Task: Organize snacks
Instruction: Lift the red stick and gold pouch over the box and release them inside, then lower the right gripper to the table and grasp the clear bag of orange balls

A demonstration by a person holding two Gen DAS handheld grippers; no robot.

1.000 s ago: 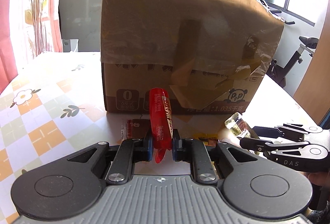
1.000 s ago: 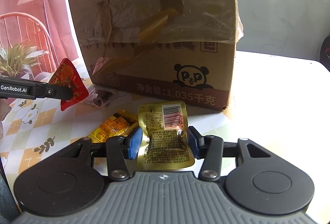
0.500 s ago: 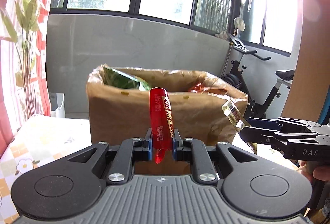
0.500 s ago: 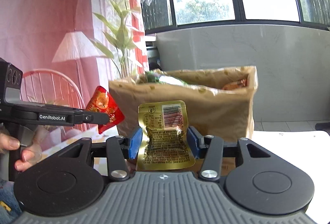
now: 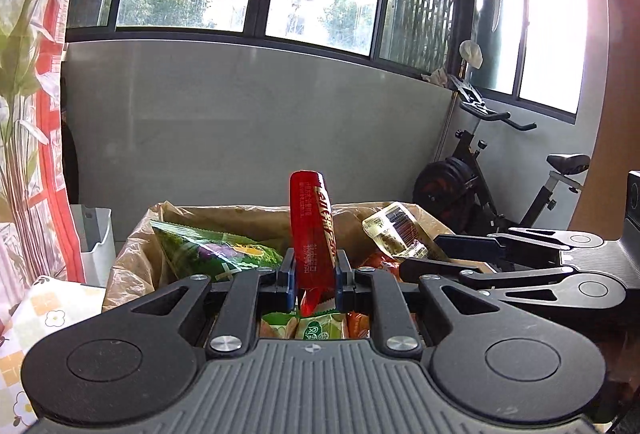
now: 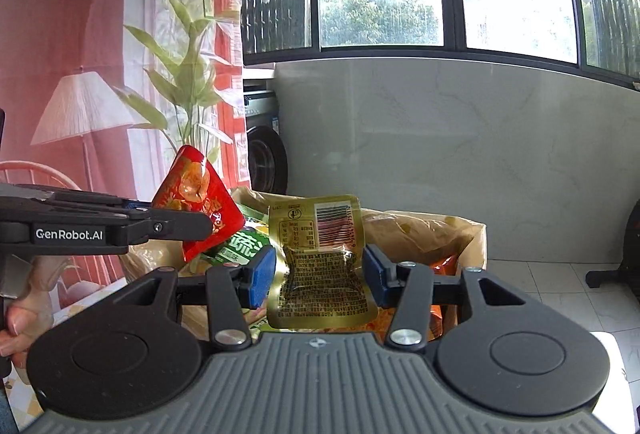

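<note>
Change since earlier frames: both tongs have risen from worktop level in front of the box to above its open top; packets unchanged in the grips.
Left tongs [image 5: 312, 276]: pressed nearly together, pinching the red packet [image 5: 314, 234] edge-on, so it stands upright between the pads.
Right tongs [image 6: 318, 276]: part spread, pinching the gold pouch [image 6: 320, 254] by its two side edges, flat face and barcode toward the camera.
Why held so: judged, a grip on the lower part leaves each packet free to drop once released over the box.
Box [image 5: 132, 254]: cardboard with a plastic liner, just ahead of and below both tongs.
Already inside: green bag [image 5: 208, 252] left of the left tongs; orange packets [image 6: 442, 264] right of the right tongs.
In the way: the two tongs hang side by side, near each other; piled snacks leave little room.
Beyond: exercise bike [image 5: 500, 190], plant [image 6: 188, 82].
</note>
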